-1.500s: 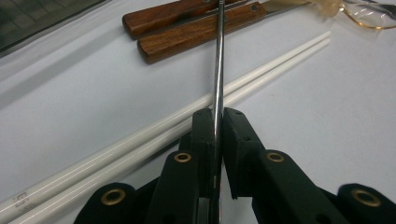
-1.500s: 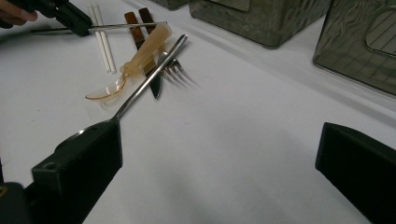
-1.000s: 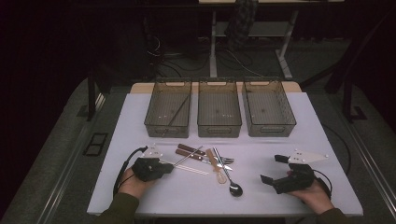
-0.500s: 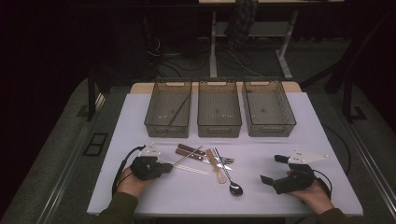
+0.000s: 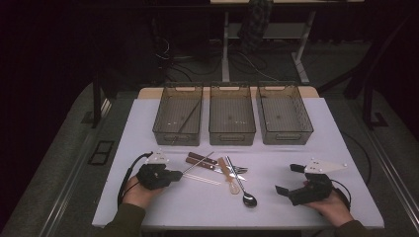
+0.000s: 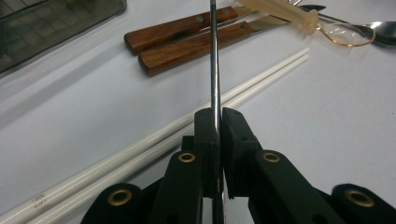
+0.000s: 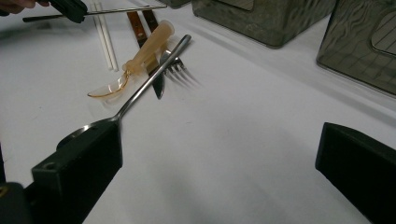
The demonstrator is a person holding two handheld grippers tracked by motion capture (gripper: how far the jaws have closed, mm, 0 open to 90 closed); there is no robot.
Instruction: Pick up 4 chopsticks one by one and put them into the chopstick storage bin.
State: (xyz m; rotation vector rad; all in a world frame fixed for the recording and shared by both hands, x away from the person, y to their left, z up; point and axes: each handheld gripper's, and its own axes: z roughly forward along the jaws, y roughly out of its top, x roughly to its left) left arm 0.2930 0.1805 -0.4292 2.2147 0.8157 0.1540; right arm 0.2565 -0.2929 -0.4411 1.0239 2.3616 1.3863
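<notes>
Left gripper point(image 5: 174, 174) clamping metal rod point(image 6: 214, 60), white table point(image 5: 276, 207), dark room

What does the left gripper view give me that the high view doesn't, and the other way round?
Left gripper view: the left gripper has its jaws clamped on a thin metal rod, close up. High view: three bins at the table's far side, one rod already in the leftmost, and the right gripper open, holding nothing. Both: white chopsticks, two wooden-handled utensils, a translucent plastic spoon.
</notes>
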